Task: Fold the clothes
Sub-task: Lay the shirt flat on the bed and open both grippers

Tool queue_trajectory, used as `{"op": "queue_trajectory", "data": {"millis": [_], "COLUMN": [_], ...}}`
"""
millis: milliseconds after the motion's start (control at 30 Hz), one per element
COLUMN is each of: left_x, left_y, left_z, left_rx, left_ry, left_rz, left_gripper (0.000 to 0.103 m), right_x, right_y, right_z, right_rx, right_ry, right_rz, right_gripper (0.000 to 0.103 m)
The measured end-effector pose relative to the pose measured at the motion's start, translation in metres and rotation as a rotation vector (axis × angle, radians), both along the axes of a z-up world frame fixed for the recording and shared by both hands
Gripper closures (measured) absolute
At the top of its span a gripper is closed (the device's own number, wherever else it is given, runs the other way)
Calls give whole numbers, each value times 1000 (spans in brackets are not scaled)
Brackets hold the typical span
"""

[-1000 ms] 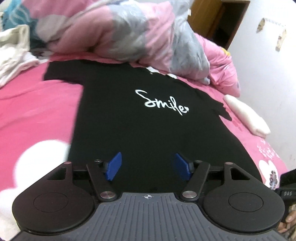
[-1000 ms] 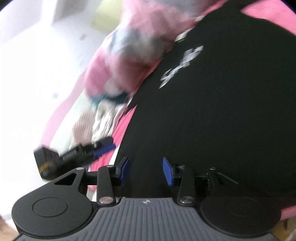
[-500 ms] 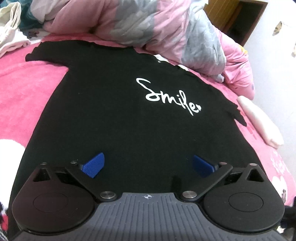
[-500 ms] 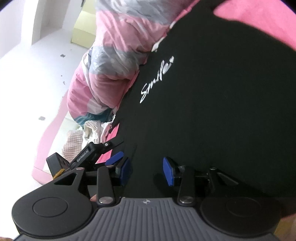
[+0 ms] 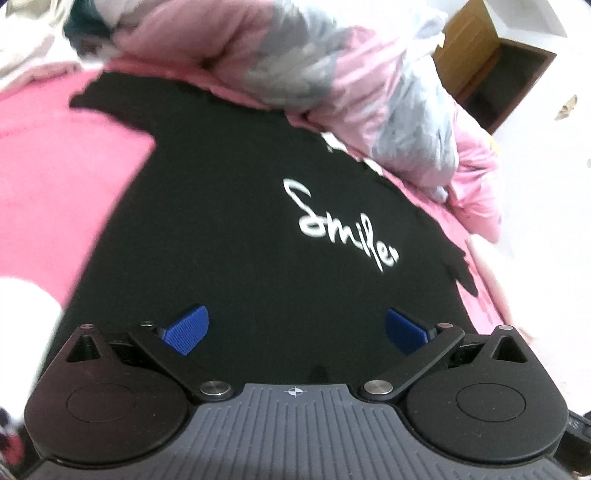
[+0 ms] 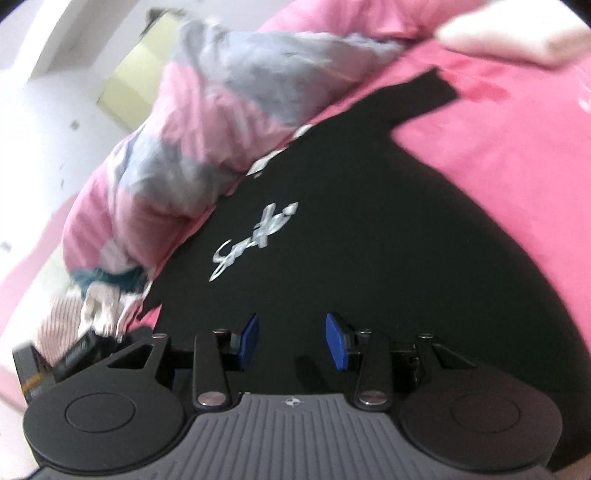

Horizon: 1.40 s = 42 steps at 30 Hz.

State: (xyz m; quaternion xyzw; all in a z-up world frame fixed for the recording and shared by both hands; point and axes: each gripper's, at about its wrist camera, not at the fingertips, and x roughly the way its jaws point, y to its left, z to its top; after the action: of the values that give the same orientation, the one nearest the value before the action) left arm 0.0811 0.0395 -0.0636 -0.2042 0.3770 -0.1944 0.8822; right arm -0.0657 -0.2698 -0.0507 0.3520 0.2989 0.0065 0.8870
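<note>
- The black cotton T-shirt with white "Smile" writing (image 5: 229, 229) lies flat and spread out on the pink bed sheet (image 5: 55, 166).
- A puffy pink and grey quilt (image 5: 295, 62) is bunched up at the shirt's neck end.
- The left gripper (image 5: 295, 330) hangs over the shirt's bottom part. Its blue pads (image 5: 186, 329) have just spread wide apart, with nothing between them.
- The right gripper (image 6: 291, 341) is over the shirt too, half open and holding nothing.
- Only the left view shows a brown wooden cabinet (image 5: 491, 70).
- Only the right view shows the other gripper's black body (image 6: 55, 363) and a pale rolled cloth (image 6: 517, 35).
</note>
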Motion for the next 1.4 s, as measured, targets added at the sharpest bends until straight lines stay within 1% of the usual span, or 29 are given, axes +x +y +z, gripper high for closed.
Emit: {"op": "queue_trajectory", "data": {"millis": [167, 267, 367, 500, 600, 700, 800, 867, 1000, 1133, 1267, 1400], "left_x": [9, 14, 18, 22, 29, 36, 40, 42, 44, 47, 49, 51], "left_y": [13, 18, 23, 29, 34, 40, 45, 47, 51, 54, 55, 57], "left_z": [8, 11, 17, 21, 16, 9, 4, 1, -2, -4, -5, -5], "left_rx": [-36, -23, 23, 117, 161, 163, 160, 159, 161, 166, 170, 176], "left_ry": [2, -15, -67, -127, -128, -104, -88, -80, -66, -57, -45, -38], "left_rz": [23, 31, 44, 80, 96, 110, 120, 123, 127, 130, 135, 142], "left_gripper": [0, 0, 0, 0, 0, 0, 0, 0, 0, 0, 0, 0], "right_x": [26, 38, 53, 71, 82, 93, 99, 102, 105, 102, 101, 105], "right_y": [33, 47, 63, 83, 100, 113, 116, 115, 102, 90, 90, 95], "right_z": [10, 13, 17, 21, 20, 16, 12, 10, 5, 9, 14, 19], "right_rx": [-66, -102, -150, -249, -316, -337, -351, -374, -439, -456, -490, -495], "right_ry": [-12, -11, -9, -5, -10, -9, -1, 17, 89, 97, 92, 84], "right_rz": [99, 141, 173, 187, 213, 235, 238, 216, 112, 48, 40, 59], "right_gripper": [60, 60, 60, 60, 60, 60, 60, 60, 61, 61, 61, 60]}}
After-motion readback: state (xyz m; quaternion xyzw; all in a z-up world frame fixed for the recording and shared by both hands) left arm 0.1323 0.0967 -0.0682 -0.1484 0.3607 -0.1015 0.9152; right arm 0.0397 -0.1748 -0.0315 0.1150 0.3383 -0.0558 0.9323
